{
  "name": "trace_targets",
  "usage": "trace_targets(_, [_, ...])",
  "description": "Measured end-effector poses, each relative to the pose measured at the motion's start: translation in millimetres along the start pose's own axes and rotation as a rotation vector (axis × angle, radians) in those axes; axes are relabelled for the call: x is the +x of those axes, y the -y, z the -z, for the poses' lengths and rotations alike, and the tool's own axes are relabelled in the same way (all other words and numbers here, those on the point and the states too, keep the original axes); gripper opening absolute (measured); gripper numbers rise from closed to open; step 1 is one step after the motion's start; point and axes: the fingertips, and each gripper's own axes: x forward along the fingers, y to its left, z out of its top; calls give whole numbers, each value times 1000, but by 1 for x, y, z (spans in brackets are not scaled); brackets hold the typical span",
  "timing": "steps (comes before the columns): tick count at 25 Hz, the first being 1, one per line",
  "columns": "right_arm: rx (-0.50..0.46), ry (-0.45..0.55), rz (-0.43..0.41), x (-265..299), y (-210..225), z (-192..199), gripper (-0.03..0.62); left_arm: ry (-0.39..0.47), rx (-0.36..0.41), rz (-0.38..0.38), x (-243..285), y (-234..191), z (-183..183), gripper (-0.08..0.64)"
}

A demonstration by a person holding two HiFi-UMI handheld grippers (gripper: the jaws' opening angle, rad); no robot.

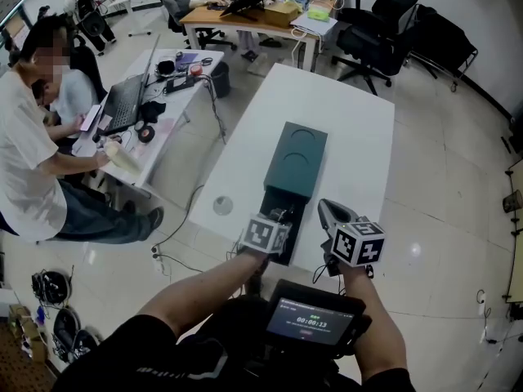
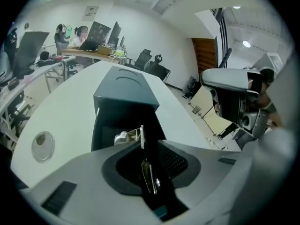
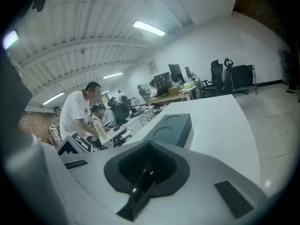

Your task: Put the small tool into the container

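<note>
The small tool [image 2: 127,136] is pinched at the left gripper's [image 2: 143,149] jaw tips, just before the container's [image 2: 125,89] open end. The right gripper's [image 3: 142,178] jaws are pressed together, empty. If let go too early, the tool could be dropped outside the opening.

The person wears a black top with short sleeves [image 1: 159,354]; the left sleeve bears pale print too small to read. A black box with a small lit screen [image 1: 312,320] is at the chest. The left gripper [image 1: 283,216] and right gripper [image 1: 324,207] have smooth light-grey shells with dark rectangular patches and a dark scalloped hollow round black jaws. Each bears a white cube, left [image 1: 263,235] and right [image 1: 358,242], printed with black square markers. A thin dark cable [image 1: 317,274] loops under the right gripper.
</note>
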Motion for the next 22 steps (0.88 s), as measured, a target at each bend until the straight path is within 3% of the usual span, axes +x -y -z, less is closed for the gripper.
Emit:
trace_targets(5, [2,-10,-8,1,1,2,8,-13,59,-76,-4,-11,1,128])
trace_targets(8, [1,-14,-13,2,-1,4,8,15,119,-143,-9,-23,-6,184])
trace_targets(17, [3,-16,-26,-2,-7,7,8,37,182,-146,-14,-26,-11,187])
trace_targets(22, [2,-6,-23,-3,-5,3,8,58,155,-124,-16,-25,-19,187])
